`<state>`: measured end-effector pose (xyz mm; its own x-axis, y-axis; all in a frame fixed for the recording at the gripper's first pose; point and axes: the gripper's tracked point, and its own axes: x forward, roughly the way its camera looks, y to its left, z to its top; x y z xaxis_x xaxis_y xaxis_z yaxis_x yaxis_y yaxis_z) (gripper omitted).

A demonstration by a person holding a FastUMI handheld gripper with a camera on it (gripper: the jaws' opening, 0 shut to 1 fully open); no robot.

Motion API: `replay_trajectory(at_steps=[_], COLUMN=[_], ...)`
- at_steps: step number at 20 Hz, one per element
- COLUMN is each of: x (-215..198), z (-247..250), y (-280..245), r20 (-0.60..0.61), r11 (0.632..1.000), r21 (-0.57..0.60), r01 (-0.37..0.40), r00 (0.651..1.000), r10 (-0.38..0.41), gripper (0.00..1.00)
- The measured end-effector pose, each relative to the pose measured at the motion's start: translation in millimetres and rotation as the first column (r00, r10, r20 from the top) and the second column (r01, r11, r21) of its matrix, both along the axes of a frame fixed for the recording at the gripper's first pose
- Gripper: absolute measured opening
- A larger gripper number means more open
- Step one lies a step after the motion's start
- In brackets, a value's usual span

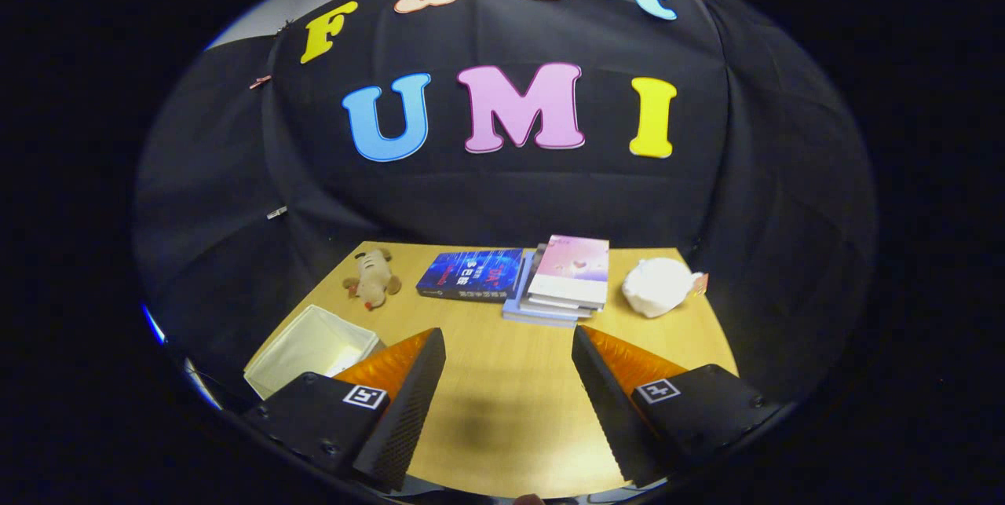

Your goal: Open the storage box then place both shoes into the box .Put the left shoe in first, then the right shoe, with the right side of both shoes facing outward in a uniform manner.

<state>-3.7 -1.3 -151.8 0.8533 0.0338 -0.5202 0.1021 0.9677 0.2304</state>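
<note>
My gripper (509,342) hangs open above a wooden table (502,411), with nothing between its fingers. A cream fabric storage box (310,348) with an open top stands just left of the left finger, partly hidden behind it. Its inside looks bare as far as I can see.
Beyond the fingers lie a dark blue book (471,273) and a stack of books with a pink cover on top (565,279). A small brown plush toy (372,277) lies at the far left, and a white plush or bundle (659,286) at the far right.
</note>
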Motion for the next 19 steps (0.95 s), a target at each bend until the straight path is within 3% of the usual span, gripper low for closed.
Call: replay_trajectory(at_steps=[11, 19], x=[-53, -76], z=[52, 83], y=[-93, -114], r20=[0.209, 0.305], r11=[0.995, 0.984], r21=[-0.087, -0.166], r01=[0.042, 0.067], r00=[0.978, 0.952], r10=[-0.023, -0.013], gripper=[0.99, 0.98])
